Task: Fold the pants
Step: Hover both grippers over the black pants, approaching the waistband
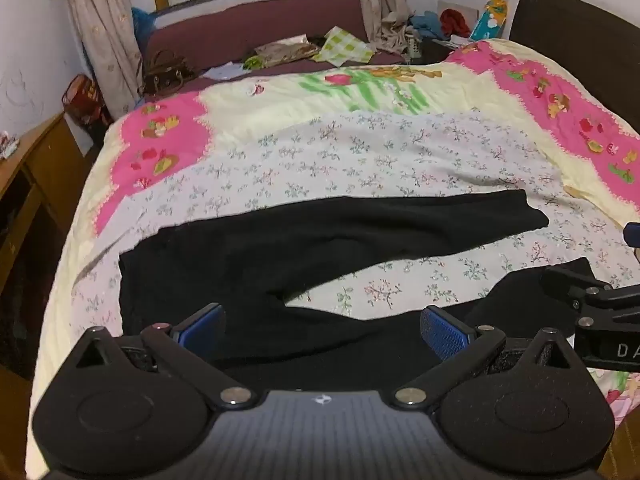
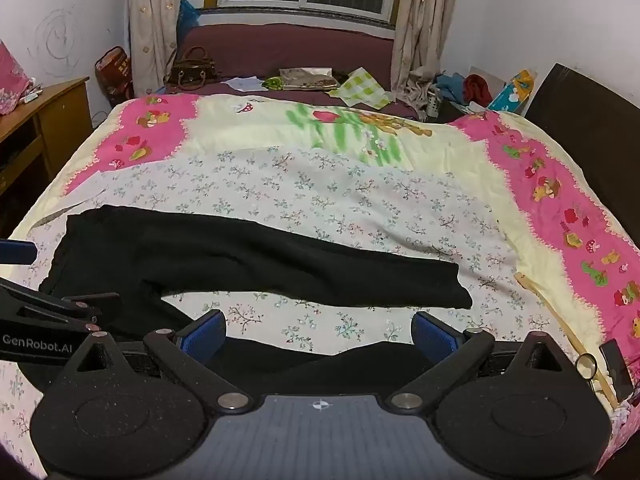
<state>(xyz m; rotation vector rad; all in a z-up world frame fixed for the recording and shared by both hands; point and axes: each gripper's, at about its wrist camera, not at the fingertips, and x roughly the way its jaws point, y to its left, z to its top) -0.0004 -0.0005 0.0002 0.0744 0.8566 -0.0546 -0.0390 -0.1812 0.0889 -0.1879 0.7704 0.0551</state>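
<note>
Black pants lie spread flat on the floral bed sheet, waist at the left and the two legs fanned apart toward the right. In the right wrist view the pants show the far leg crossing the bed and the near leg just under the fingers. My left gripper is open and empty, hovering over the near leg by the crotch. My right gripper is open and empty above the near leg further right. The right gripper's body shows at the left view's right edge.
A pink and cream quilt covers the bed around the sheet. A wooden cabinet stands at the left, a dark headboard at the right. A maroon bench with a handbag and clutter sits under the window. A thin wooden stick lies near the right edge.
</note>
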